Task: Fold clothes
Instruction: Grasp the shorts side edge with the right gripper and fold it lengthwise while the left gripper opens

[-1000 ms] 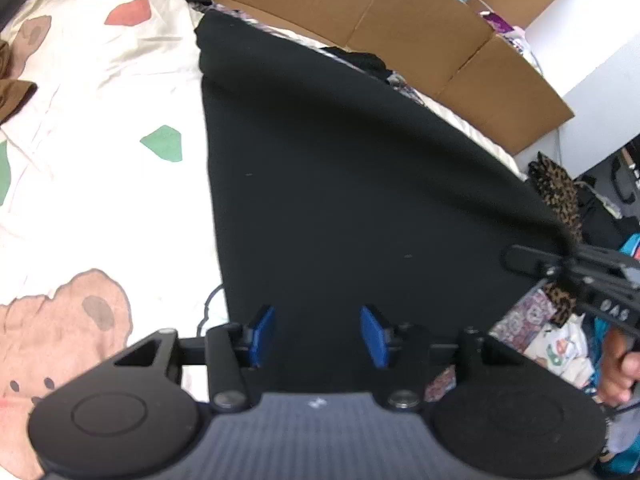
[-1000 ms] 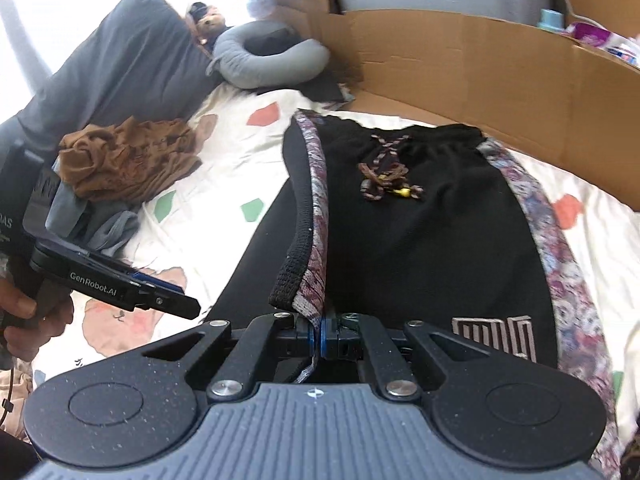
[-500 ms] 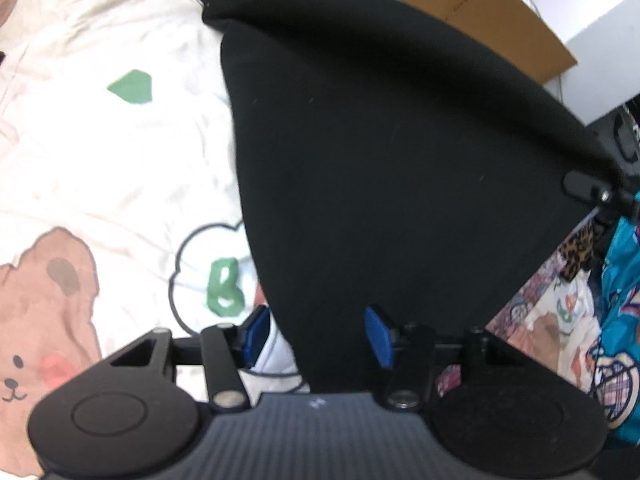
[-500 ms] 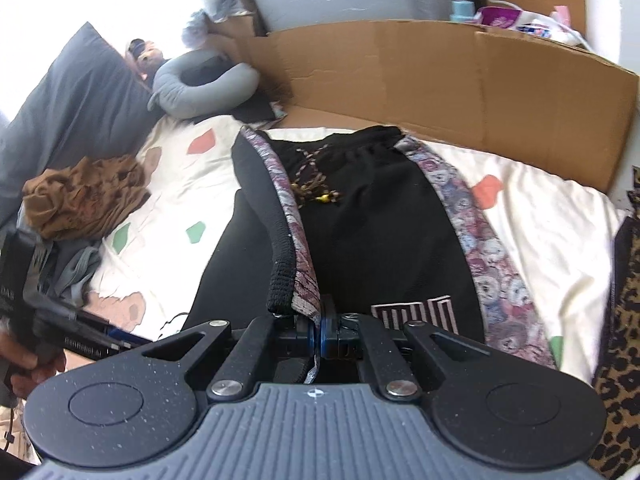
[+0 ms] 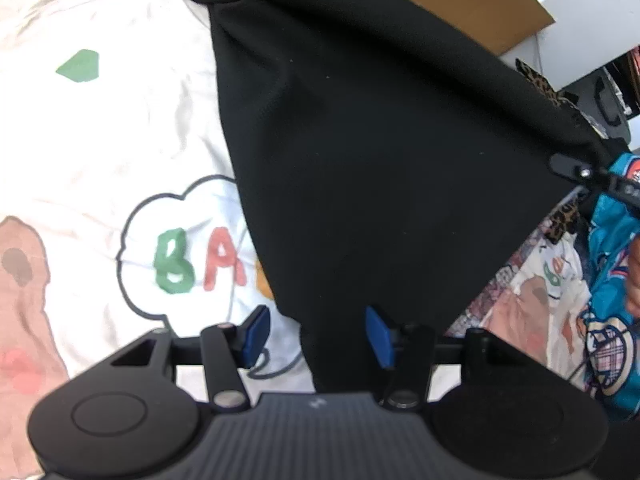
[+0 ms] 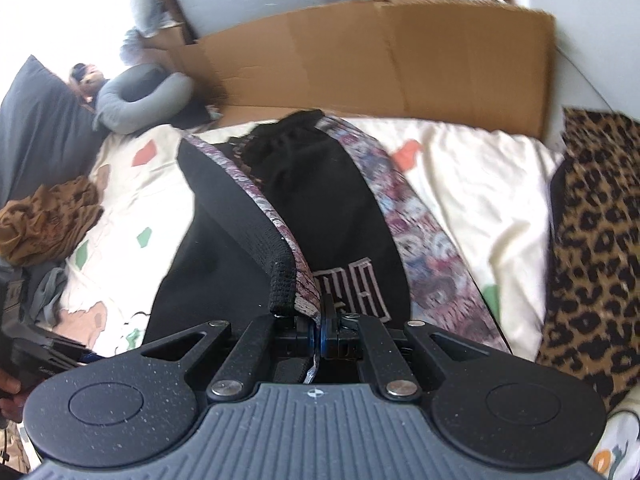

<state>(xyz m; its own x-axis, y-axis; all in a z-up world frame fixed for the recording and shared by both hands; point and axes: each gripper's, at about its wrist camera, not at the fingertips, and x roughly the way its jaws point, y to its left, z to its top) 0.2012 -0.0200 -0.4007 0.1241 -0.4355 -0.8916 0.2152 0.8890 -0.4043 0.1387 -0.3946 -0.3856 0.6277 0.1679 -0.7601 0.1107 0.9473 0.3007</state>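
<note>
While the right gripper (image 6: pixel 322 330) is clamping together on the cuff (image 6: pixel 290 280) of one leg, the black pants (image 6: pixel 320 200) are lying lengthwise on the bed (image 6: pixel 480 184), waist toward the cardboard (image 6: pixel 380 56) at the far side. That leg is being lifted and carried over the other one, so the lengthwise fold looks about half done: the raised leg is hanging in the air as a taut black sheet, not yet laid down. In the left view the left gripper (image 5: pixel 316 334) is hovering with its jaws apart over the lower edge of the lifted fabric; cloth is sitting between the blue pads (image 5: pixel 256 330) but they are not pressing on it. Remaining, as I judge it: laying leg on leg, smoothing, then folding crosswise. A brown garment (image 6: pixel 48 220) and leopard-print cloth (image 6: pixel 592 240) are waiting unfolded at the sides.
</note>
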